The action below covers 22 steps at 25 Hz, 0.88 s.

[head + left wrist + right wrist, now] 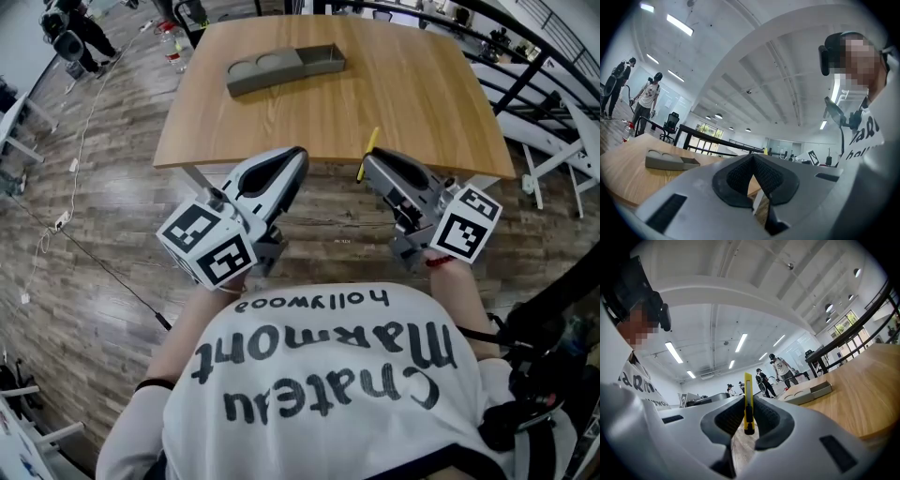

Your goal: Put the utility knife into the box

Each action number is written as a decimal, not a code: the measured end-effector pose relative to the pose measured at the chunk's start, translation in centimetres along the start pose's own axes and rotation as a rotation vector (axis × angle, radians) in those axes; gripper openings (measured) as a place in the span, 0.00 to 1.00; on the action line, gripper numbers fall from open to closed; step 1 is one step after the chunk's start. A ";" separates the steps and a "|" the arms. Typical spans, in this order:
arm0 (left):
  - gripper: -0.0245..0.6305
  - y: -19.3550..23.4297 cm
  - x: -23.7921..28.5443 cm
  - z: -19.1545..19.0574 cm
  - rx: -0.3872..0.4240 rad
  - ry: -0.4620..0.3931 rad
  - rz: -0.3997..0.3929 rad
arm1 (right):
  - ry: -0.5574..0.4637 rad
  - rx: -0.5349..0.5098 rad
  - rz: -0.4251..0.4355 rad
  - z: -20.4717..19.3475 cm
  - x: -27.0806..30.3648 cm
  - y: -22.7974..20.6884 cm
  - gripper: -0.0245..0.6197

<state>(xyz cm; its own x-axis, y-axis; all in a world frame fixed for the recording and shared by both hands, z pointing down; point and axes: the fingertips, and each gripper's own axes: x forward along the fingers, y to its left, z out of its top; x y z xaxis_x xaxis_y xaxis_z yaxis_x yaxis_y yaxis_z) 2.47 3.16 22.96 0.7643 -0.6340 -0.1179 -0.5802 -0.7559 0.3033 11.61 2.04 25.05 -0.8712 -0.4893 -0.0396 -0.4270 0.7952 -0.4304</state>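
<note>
Right gripper [369,163]: jaws closed on the knife [748,401]. Left gripper [298,156]: jaws together at the tips, nothing between them. The person holds both side by side in front of the body, with their tips at the near edge of the table [403,103].

Table: wooden top, standing on a wood-plank floor [103,234].

Box [284,69]: grey, long and shallow, lying on the far part of the table at a slight angle. Its left end has two round recesses; its right end is an open compartment. It is well apart from both grippers.

Knife: yellow with a black slider. It is pinched near its lower end and stands upright between the pads, most of its length clear of the jaw tips. In the head view its tip crosses the table's near edge.
</note>
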 end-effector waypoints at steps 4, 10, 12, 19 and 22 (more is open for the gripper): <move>0.05 0.3 0.2 -0.2 -0.003 -0.010 -0.005 | 0.005 0.007 -0.002 -0.5 -0.1 -0.5 0.13; 0.05 1.5 0.5 -0.8 -0.011 -0.008 0.017 | 0.004 0.011 -0.017 -0.7 -0.2 -1.5 0.13; 0.05 2.1 0.7 -0.9 -0.016 -0.004 0.025 | 0.006 0.019 -0.024 -0.7 -0.1 -2.1 0.13; 0.05 3.8 1.3 -1.2 -0.040 0.021 0.054 | 0.031 0.051 -0.021 -0.9 0.9 -3.6 0.13; 0.05 3.3 1.0 -1.5 -0.036 0.020 0.052 | 0.037 0.052 -0.018 -1.3 0.5 -3.2 0.13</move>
<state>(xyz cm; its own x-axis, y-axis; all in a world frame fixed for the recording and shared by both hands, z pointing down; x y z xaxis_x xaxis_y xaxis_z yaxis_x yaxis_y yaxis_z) 1.74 0.31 25.23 0.7390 -0.6686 -0.0824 -0.6092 -0.7155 0.3420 12.22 -0.32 27.63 -0.8721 -0.4894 0.0014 -0.4307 0.7661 -0.4770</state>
